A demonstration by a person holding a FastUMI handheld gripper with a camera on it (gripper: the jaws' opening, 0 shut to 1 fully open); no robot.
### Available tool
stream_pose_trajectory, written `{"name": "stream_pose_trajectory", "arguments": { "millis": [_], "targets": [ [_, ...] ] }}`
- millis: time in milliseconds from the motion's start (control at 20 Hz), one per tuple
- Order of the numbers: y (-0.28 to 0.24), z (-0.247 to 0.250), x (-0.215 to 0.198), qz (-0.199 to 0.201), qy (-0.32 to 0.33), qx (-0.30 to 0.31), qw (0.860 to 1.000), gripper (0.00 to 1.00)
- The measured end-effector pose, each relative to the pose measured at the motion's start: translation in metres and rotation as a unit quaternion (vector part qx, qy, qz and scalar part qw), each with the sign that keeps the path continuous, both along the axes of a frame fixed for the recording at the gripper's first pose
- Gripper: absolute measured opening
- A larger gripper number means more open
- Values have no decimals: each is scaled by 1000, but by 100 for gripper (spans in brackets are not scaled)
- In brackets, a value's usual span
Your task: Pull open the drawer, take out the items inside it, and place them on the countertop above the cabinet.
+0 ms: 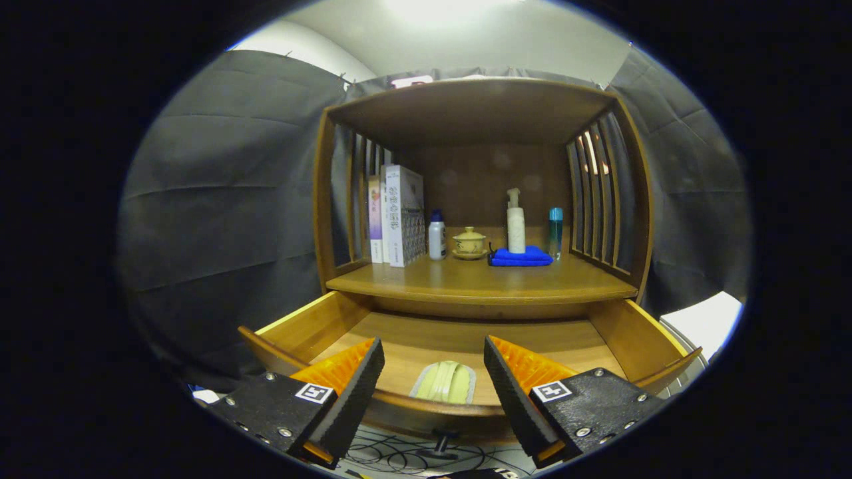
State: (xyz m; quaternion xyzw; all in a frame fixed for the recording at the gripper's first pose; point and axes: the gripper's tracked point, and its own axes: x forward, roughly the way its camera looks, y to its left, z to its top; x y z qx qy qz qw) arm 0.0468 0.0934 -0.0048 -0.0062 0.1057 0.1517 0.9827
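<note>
The gripper hangs open over the front of the drawer, its fingers wide apart and holding nothing. Between them, on the drawer floor just behind the front wall, lies a pale green pad. The drawer is pulled out from under the countertop. On the countertop stand books at the left, then a white bottle, a lidded cup, a blue cloth with a pump bottle behind it, and a teal bottle.

open drawer clear above, countertop front bare, bottles and blue cloth crowd rear
</note>
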Motion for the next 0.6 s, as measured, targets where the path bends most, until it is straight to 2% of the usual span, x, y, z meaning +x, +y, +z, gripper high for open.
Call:
{"name": "stream_pose_trajectory", "arguments": {
  "millis": [300, 500, 600],
  "targets": [
    [8, -25, 42, 13, 94, -10, 995, 93],
    [11, -48, 52, 21, 159, -12, 987, 92],
    [3, -57, 58, 18, 179, -34, 983, 92]
  ]
}}
